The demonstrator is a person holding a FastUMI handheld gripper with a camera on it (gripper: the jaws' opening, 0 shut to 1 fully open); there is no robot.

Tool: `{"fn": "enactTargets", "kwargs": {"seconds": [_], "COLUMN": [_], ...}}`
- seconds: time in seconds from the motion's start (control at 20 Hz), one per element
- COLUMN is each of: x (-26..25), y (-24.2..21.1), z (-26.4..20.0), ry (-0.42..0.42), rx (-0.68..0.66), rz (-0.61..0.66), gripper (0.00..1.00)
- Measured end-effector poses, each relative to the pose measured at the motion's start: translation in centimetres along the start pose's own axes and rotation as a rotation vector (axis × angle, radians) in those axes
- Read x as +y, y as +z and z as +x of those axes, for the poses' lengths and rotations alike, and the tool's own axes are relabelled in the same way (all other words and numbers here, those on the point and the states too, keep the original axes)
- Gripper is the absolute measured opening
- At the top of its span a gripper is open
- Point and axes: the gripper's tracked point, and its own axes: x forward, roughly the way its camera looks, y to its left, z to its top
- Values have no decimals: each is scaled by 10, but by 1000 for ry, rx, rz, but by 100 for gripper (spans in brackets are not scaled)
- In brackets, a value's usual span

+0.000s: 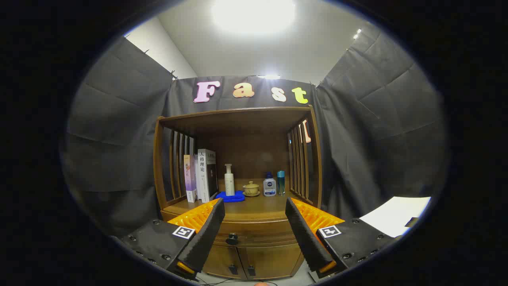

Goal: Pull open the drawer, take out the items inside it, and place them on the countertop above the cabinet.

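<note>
A: What are you seeing through your gripper view?

B: Your gripper (255, 216) has its fingers spread wide apart with nothing between them. They frame the wooden cabinet (238, 190), which stands ahead of you against the black cloth wall.

A: And the drawer?

B: The drawer (254, 234) sits shut just under the bench (254, 210), the flat wooden top of the cabinet's lower part. Its dark knob (231, 238) lies between your fingers, nearer the left one, and neither finger touches it. What the drawer holds is hidden from you.

A: What's below the drawer?

B: Two cabinet doors (250, 260) side by side, both closed, each with a small dark handle near the middle seam.

A: And above it, on the bench?

B: Taking the drawer knob as your mark: up and to the left stand the upright books (200, 176), leaning against the slatted side of the hutch. Almost straight above the knob is a white pump bottle (229, 180), standing on a blue cloth (232, 196). Just right of that is a small lidded tea cup (251, 189) on its saucer. Farther right stand a small white bottle with a blue cap (269, 185) and, close beside it, a slim teal bottle (281, 182).

A: Anything off to the side?

B: A white sheet (397, 214), well right of the cabinet, beyond your right finger.
</note>
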Motion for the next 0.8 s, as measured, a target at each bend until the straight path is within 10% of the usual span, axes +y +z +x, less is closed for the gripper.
{"fn": "enactTargets", "kwargs": {"seconds": [0.8], "x": [5], "y": [-7], "z": [-3], "ry": [13], "rx": [12], "rz": [12], "gripper": [97]}}
